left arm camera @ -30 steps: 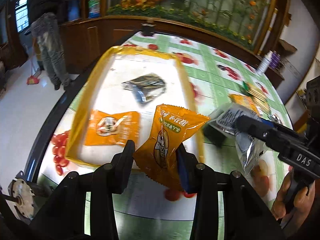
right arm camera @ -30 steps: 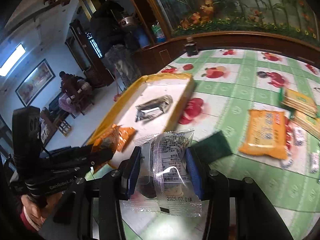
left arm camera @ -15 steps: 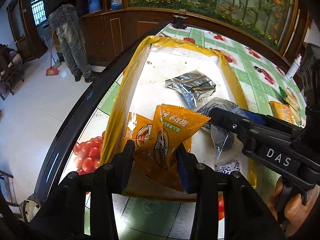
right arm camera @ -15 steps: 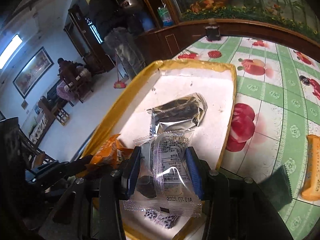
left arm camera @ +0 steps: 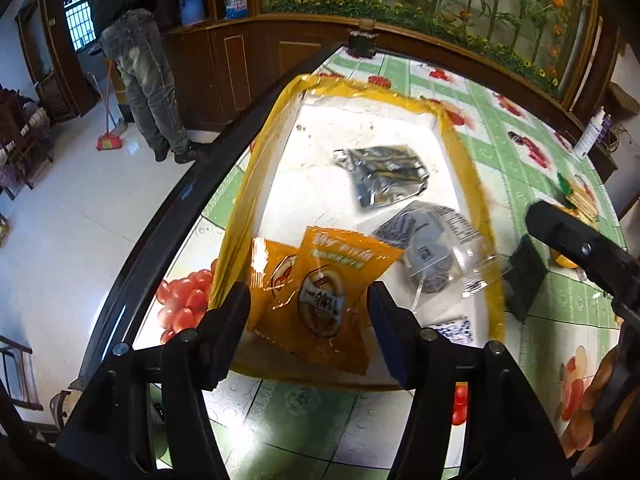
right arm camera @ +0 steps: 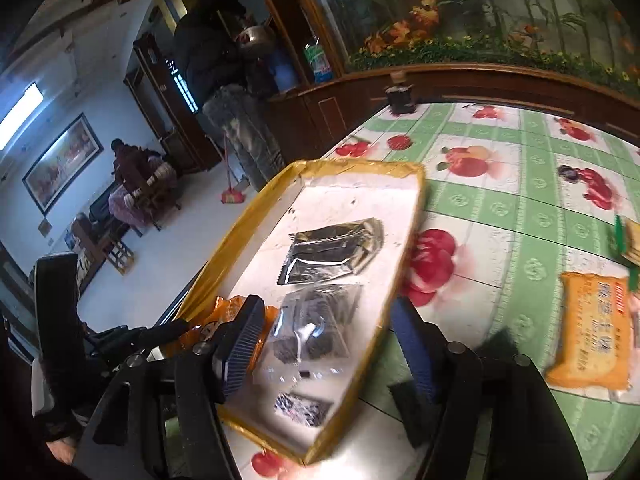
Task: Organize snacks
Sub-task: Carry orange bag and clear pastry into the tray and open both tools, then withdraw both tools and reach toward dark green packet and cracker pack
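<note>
A white tray with a yellow rim (left arm camera: 248, 200) (right arm camera: 404, 260) lies on the fruit-print tablecloth. In it are a silver packet (left arm camera: 384, 176) (right arm camera: 336, 252), a clear packet with a dark biscuit (left arm camera: 432, 248) (right arm camera: 312, 328) and two orange packets. The upper orange packet (left arm camera: 324, 296) rests on the other (left arm camera: 268, 272). My left gripper (left arm camera: 306, 320) hangs over the upper orange packet with its jaws opening, pads off it. My right gripper (right arm camera: 326, 344) stands over the clear packet, jaws opening, not touching it. In the left wrist view the right gripper (left arm camera: 580, 248) shows beyond the tray's right rim.
On the cloth right of the tray lie a dark green pad (left arm camera: 524, 276), an orange packet (right arm camera: 592, 332) and green-yellow packets (right arm camera: 628, 240). The table's dark edge (left arm camera: 168, 220) runs along the tray's left side. A person (left arm camera: 148, 80) stands at the cabinet beyond.
Both grippers carried their packets over the tray, then the jaws spread. The orange packet and the clear packet now lie in the tray. The right gripper has drawn back to the right.
</note>
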`<control>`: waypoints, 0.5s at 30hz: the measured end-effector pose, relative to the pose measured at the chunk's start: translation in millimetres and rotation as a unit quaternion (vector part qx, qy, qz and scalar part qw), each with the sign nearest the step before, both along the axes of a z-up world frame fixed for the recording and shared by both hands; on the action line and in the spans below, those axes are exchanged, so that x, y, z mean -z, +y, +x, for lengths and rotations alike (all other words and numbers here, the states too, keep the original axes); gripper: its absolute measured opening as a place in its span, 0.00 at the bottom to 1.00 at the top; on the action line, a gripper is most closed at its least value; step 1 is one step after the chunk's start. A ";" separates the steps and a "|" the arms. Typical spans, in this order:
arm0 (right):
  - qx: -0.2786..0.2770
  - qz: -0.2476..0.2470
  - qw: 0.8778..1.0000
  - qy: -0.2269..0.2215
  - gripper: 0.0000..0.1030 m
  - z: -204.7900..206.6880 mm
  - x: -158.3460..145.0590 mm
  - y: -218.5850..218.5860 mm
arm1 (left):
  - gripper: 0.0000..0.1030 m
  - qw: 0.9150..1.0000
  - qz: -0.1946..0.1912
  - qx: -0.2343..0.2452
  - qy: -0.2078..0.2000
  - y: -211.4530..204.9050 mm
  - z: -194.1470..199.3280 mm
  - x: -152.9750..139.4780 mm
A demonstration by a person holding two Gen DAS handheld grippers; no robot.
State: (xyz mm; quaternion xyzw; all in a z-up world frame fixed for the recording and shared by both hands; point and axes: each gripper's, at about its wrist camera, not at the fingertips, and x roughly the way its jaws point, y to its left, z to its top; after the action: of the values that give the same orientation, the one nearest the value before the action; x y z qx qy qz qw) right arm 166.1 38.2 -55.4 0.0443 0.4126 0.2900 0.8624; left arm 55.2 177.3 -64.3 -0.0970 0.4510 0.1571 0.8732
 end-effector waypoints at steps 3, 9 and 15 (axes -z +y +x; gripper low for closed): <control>0.023 0.007 1.000 -0.009 0.69 -12.5 -9.0 -32.0 | 0.64 1.000 -0.004 0.011 -0.018 -8.4 -4.9 -12.6; 0.111 0.020 0.994 -0.013 0.72 -41.3 -12.2 -122.1 | 0.64 0.998 -0.011 0.045 -0.033 -37.9 -1.6 -25.4; 0.183 0.025 0.983 0.008 0.73 -65.4 -1.9 -191.1 | 0.64 0.995 -0.013 0.089 -0.029 -80.3 0.7 -25.0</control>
State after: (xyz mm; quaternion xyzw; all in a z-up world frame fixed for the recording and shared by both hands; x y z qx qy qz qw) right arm 100.7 -152.8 -53.5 0.1428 0.3968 0.1367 0.8964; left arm 55.9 97.0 -39.3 -0.0721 0.4346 0.0696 0.8950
